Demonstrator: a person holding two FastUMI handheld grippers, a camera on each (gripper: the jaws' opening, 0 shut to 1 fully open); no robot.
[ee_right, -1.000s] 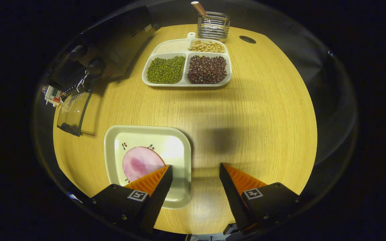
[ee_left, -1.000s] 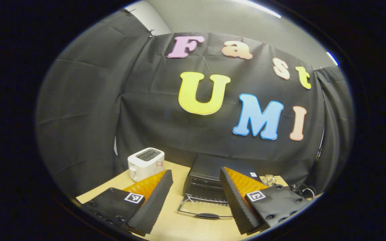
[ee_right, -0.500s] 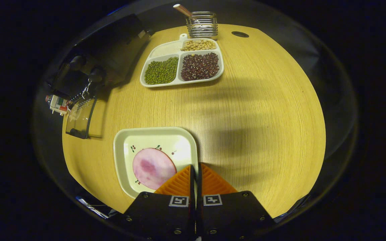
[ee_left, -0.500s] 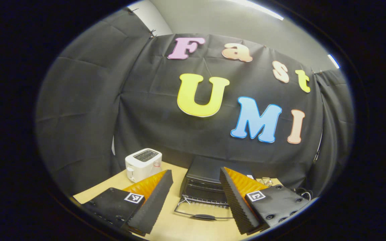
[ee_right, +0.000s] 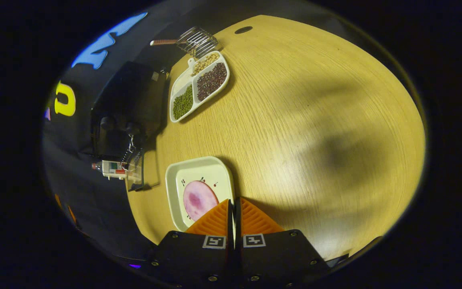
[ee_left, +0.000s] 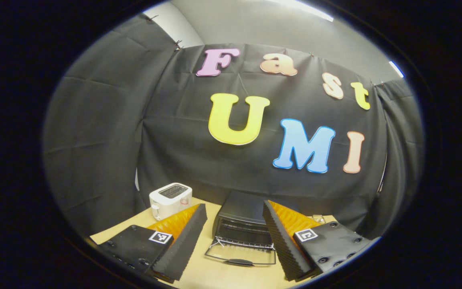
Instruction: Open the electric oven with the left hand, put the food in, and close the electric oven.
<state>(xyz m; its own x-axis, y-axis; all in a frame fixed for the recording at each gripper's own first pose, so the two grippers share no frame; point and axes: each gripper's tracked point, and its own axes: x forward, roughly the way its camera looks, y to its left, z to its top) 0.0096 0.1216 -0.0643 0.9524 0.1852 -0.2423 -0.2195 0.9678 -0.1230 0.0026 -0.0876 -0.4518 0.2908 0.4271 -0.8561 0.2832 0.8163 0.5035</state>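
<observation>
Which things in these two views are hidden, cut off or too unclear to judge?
- Plate, right gripper view: its near edge is covered by the right gripper, so the grip itself cannot be seen.
- Oven inside, left gripper view: dark and small behind the open door; its right side is covered by a finger of the left gripper.
- Oven knobs, right gripper view: too dark to read their setting.

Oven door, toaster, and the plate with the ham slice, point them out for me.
oven door (ee_left: 241,253), left gripper view, on the glass pane, folded down.
toaster (ee_left: 170,199), left gripper view, on its front side.
plate (ee_right: 187,170), right gripper view, on its bare upper part.
</observation>
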